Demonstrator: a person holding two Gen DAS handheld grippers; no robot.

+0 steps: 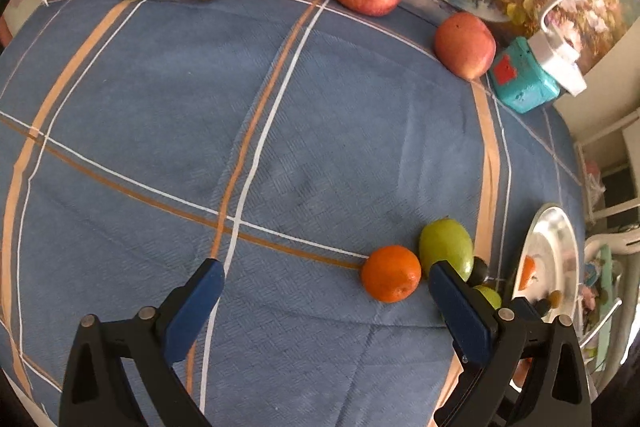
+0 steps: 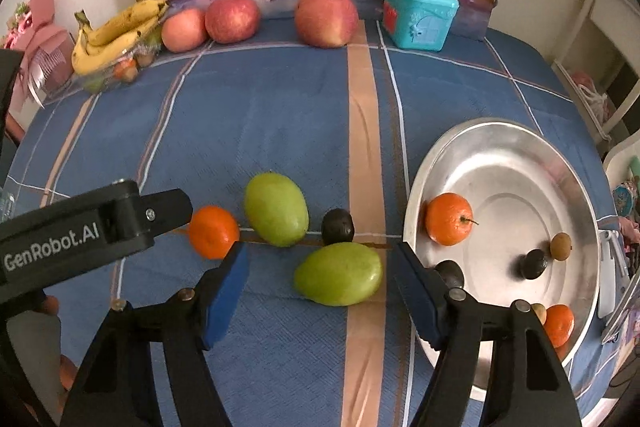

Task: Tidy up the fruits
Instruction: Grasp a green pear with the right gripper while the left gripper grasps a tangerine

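While both claws hover spread wide over the blue checked tablecloth point(image 2: 280, 115), nothing is held in either.

Right gripper point(image 2: 320, 267): jaws wide apart; a green mango point(image 2: 338, 279) lies on the cloth between its fingertips, touching neither. Just ahead: a second green mango point(image 2: 276, 209), with a small dark fruit point(image 2: 338, 226) to its right and a loose orange point(image 2: 213, 231) to its left. Right of the claw, beside its right finger: a metal plate point(image 2: 520, 163) bearing an orange point(image 2: 448, 219), two dark fruits, one small brown fruit and another orange at the near rim.

Left gripper point(image 1: 324, 279): jaws wide apart, over bare cloth; the loose orange sits just inside its right fingertip.

Far ahead, along the table's back edge: three red apples point(image 2: 326, 17), a bunch of bananas point(image 2: 116, 35) on a clear tray with small fruits, and a teal box point(image 2: 418, 21).
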